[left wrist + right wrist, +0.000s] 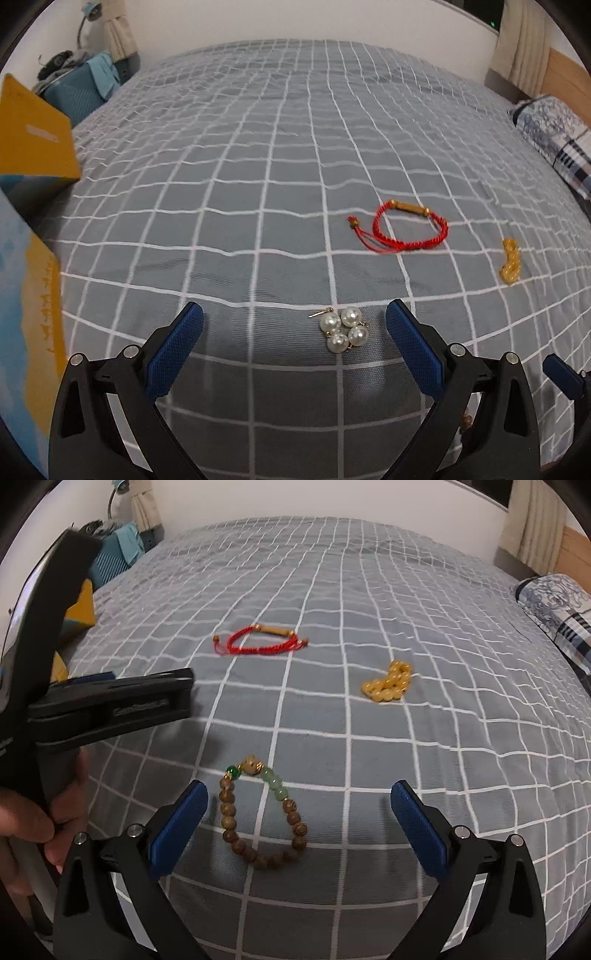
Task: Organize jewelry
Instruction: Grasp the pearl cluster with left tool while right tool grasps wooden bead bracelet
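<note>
Right wrist | right hand-held gripper agape | bead bracelet loop elongated away from camera

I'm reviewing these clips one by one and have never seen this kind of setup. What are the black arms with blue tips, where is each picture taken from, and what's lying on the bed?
There is no robot here. A person holds a hand-operated two-finger gripper in each hand, and each carries a wide-angle camera looking forward along its fingers.

The left camera's picture shows the left gripper, jaws open and holding nothing, over a cluster of pearl earrings on the grey checked bedspread. Further off lie a red cord bracelet and a yellow bead bracelet. A yellow and blue box sits at the left edge.

The right camera's picture shows the right gripper, also open and empty, over a wooden bead bracelet with green beads. At its left, a hand holds the other gripper.
</note>
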`<state>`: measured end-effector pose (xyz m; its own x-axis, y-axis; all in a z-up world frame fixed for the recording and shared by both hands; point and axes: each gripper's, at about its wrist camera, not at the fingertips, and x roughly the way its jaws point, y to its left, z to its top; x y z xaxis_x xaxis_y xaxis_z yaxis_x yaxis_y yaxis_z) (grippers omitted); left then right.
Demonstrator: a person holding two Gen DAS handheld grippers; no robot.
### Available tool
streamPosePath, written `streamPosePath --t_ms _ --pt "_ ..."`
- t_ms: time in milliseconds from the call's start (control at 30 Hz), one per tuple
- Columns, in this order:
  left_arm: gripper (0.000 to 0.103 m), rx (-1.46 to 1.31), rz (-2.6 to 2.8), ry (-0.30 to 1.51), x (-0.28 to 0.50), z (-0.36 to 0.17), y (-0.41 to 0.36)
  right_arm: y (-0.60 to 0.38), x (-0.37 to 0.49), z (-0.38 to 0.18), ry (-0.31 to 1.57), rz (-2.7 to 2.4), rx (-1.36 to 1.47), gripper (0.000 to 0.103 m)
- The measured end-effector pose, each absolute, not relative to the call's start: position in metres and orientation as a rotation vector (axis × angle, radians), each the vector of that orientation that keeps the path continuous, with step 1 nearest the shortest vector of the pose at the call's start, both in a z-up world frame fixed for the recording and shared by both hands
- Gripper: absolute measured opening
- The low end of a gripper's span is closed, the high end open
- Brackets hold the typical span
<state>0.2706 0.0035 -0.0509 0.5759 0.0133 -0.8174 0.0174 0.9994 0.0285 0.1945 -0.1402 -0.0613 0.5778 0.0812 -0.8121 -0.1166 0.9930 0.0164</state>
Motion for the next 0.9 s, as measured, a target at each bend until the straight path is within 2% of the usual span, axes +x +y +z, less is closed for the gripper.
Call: streamPosePath --t_ms 233,300,333,533,567,700,733,900 --pt "0.098 0.036 -0.016 0.973 0.278 -0.066 0.004 -0.139 0.205 -0.08 1.005 0.123 -0.029 0.092" --pt "0.095 0.032 -0.021 0.972 0.277 -0.066 0.004 -0.14 0.205 -0.08 1.004 0.126 -0.02 0.085" --pt "0.091 0.03 -0.027 0.972 0.277 -0.065 0.004 -0.141 0.205 -0.08 1.002 0.129 -0.016 0.083" --pt "0.063 0.059 -0.037 0.967 0.271 -0.062 -0.004 -0.141 0.202 -0.078 0.996 0.141 -0.014 0.056" --pt "0.06 0.062 -0.038 0.965 0.27 -0.061 -0.005 -0.14 0.201 -0.078 0.993 0.145 -0.023 0.047" --pt "0.034 0.072 -0.032 0.963 0.264 -0.058 -0.004 -0.137 0.197 -0.075 0.986 0.153 -0.051 0.016" --pt "0.024 0.079 -0.026 0.962 0.263 -0.057 -0.004 -0.137 0.197 -0.075 0.984 0.151 -0.051 0.016" --pt "0.021 0.052 -0.024 0.958 0.259 -0.056 0.001 -0.14 0.194 -0.073 0.978 0.15 -0.036 0.015"
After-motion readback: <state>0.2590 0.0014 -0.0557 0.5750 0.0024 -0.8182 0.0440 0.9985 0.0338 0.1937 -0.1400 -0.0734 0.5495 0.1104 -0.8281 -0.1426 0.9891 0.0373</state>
